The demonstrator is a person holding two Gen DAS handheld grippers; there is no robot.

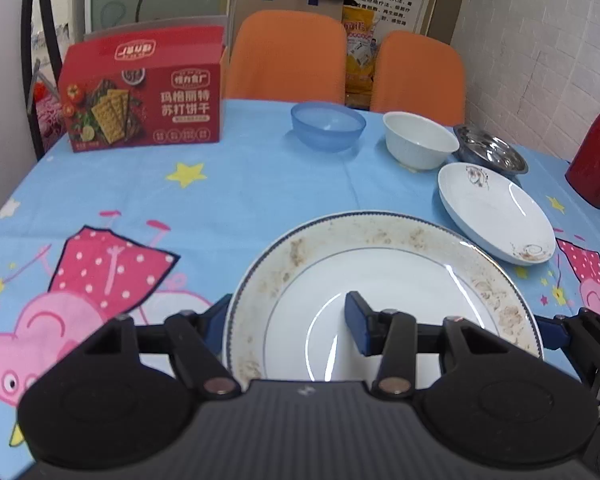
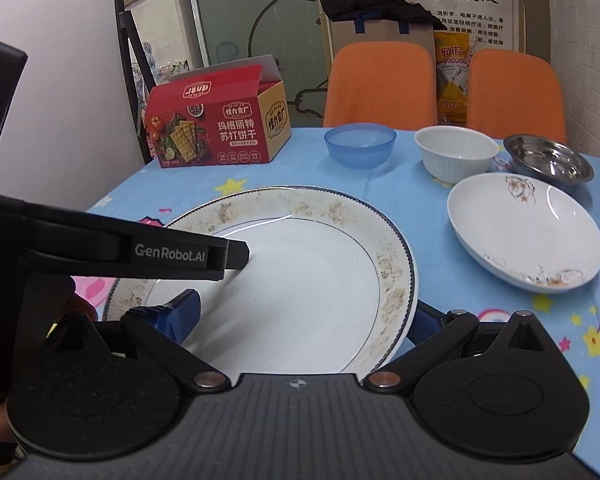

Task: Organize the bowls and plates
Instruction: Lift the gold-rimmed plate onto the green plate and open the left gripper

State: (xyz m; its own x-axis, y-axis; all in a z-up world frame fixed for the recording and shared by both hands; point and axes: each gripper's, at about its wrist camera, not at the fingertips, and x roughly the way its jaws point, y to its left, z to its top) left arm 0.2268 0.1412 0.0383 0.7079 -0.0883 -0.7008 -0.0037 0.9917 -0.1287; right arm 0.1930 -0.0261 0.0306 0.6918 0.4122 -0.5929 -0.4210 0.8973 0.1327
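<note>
A large white plate (image 1: 380,280) (image 2: 308,272) with a worn floral rim hangs just over the blue cartoon tablecloth, held from both sides. My left gripper (image 1: 288,316) is shut on its left rim, one blue pad on top and the other beneath. My right gripper (image 2: 306,314) is shut on its right rim in the same way. The left gripper's black finger (image 2: 204,256) lies across the plate in the right wrist view. Further back stand a blue plastic bowl (image 1: 328,126) (image 2: 360,146), a white bowl (image 1: 420,146) (image 2: 456,152), a steel bowl (image 1: 490,154) (image 2: 548,162) and a shallow white plate (image 1: 496,212) (image 2: 524,232).
A red cracker box (image 1: 144,100) (image 2: 216,124) stands at the table's back left. Two orange chairs (image 1: 284,60) (image 2: 380,84) sit behind the far edge. A red flask (image 1: 598,152) is at the far right. The tablecloth (image 1: 240,200) shows bare patches left of the bowls.
</note>
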